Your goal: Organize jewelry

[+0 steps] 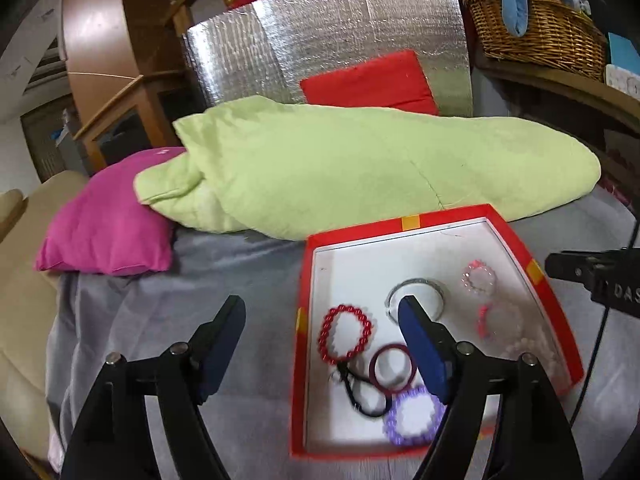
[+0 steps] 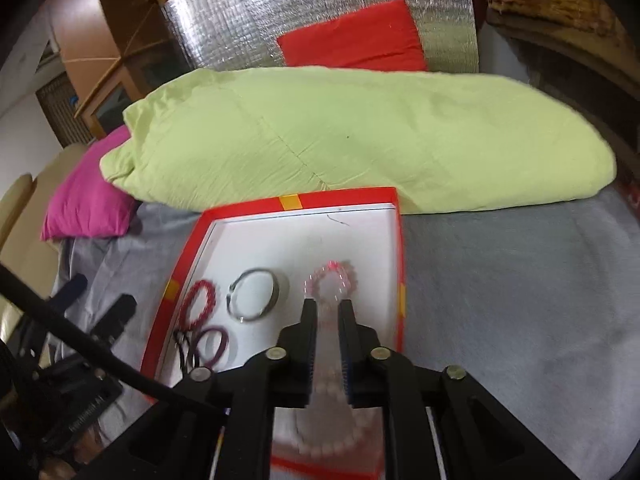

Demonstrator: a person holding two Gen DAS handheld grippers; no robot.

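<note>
Black linkages and blue pads frame the left claw (image 1: 322, 312), its fingers spread wide apart and holding nothing; one finger hangs over the grey bedspread (image 1: 208, 272), the other over the red box lid (image 1: 416, 223). Inside that white-lined lid the left wrist view shows a purple beaded bracelet (image 1: 412, 416) nearest, then a black hair tie (image 1: 360, 396), a maroon ring bangle (image 1: 390, 366), a red beaded bracelet (image 1: 344, 334), a silver bangle (image 1: 416, 292), a pink-and-clear bracelet (image 1: 500, 322) and a clear pink-tipped bracelet (image 1: 480, 278) farthest.

From the right wrist view the purple bracelet is hidden behind the claw body. That view shows the right claw (image 2: 328, 308) with its fingers drawn close together, a narrow gap left; a pale pink beaded necklace (image 2: 332, 440), blurred, lies below and between them, and whether it is gripped I cannot tell. Just past the fingertips lies the clear pink-tipped bracelet.

Beyond the lid, on the bed, lies a folded light green quilt (image 1: 360, 168), touching the lid's far edge, with a magenta pillow (image 1: 108, 224) at its left end. Behind these stand a red cushion (image 1: 372, 84) against silver foil insulation (image 1: 320, 32), a wicker basket (image 1: 540, 28) on a shelf at right, and wooden furniture (image 1: 112, 48) at left.
</note>
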